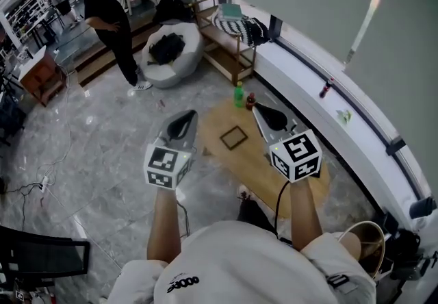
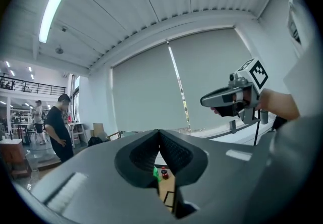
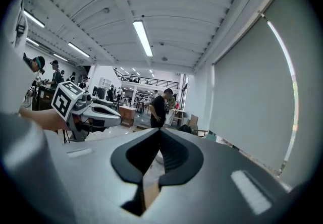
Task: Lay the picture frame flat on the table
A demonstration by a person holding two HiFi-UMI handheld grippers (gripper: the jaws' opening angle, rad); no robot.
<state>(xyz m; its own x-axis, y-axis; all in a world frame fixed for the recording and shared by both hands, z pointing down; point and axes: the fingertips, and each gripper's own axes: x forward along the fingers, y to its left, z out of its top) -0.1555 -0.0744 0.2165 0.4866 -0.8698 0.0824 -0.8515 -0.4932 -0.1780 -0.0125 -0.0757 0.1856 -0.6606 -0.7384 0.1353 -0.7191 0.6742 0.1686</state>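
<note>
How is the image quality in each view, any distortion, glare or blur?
Head view: evenly lit, mildly curved, picture frame small but clear. Left gripper view: strong fisheye, dark corners, ceiling light tube blown out. Right gripper view: same fisheye, bright ceiling strip light.

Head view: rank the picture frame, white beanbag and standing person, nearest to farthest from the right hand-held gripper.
1. Picture frame, on the table, left of the right hand-held gripper.
2. White beanbag, beyond the table.
3. Standing person, far left.

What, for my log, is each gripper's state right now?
Left gripper: closed, holding nothing.
Right gripper: closed, holding nothing.
</note>
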